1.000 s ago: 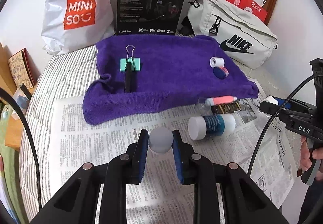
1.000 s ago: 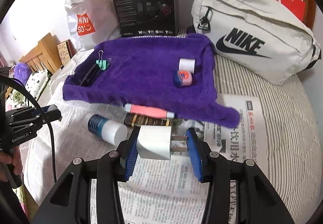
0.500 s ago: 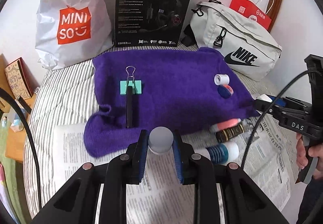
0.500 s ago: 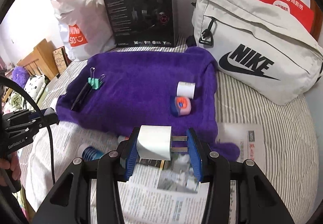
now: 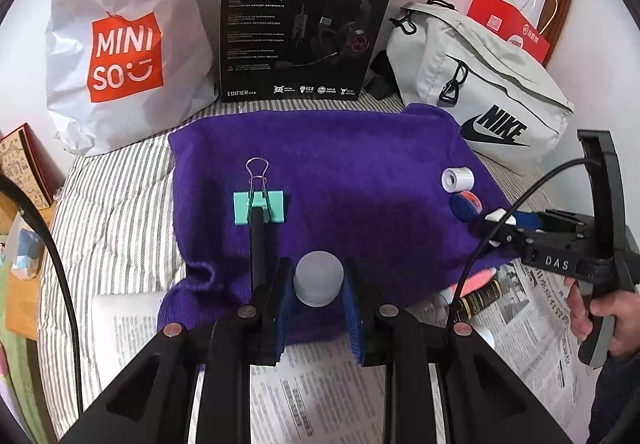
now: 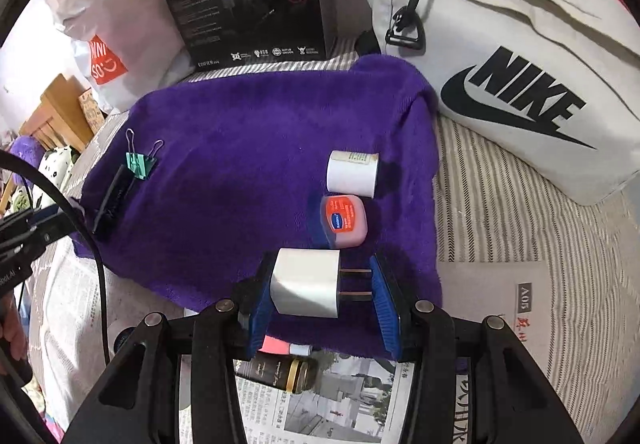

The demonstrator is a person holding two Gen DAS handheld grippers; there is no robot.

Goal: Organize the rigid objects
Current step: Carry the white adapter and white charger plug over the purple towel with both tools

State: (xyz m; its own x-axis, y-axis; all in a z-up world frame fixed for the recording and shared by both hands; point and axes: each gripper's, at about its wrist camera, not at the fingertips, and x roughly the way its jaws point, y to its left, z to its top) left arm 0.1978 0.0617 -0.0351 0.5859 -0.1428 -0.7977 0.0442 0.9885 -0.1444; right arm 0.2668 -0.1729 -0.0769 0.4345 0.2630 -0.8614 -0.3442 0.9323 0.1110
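Left claw [image 5: 318, 292]: closed on a grey round cap [image 5: 319, 278], lower centre of the left view, above the near edge of the purple towel [image 5: 360, 172].
Right claw [image 6: 320, 290]: closed on a white plug adapter [image 6: 306, 288], one pad on its body, the other on the tips of its two prongs; lower centre of the right view, over the towel's near edge.
Already on towel: green binder clip [image 5: 258, 206] clamped on a black bar [image 5: 257, 244], left of centre; white roll [image 6: 352, 174] and small pink-lidded tin [image 6: 344, 220], right of centre, just beside each other.
Not on towel: brown bottle [image 6: 280, 372] and pink tube [image 6: 276, 346] on the newspaper [image 6: 340, 404], bottom of the right view, partly hidden by the claw.
Surface: bed with striped sheet [image 5: 112, 212].
Step in hand: judged as carrying both held items in to set them on the towel.
Next move calls for: lowering each onto bare towel, the adapter clear of the tin, the cap clear of the black bar; then opening the pads. The cap may roll, so set it flat.
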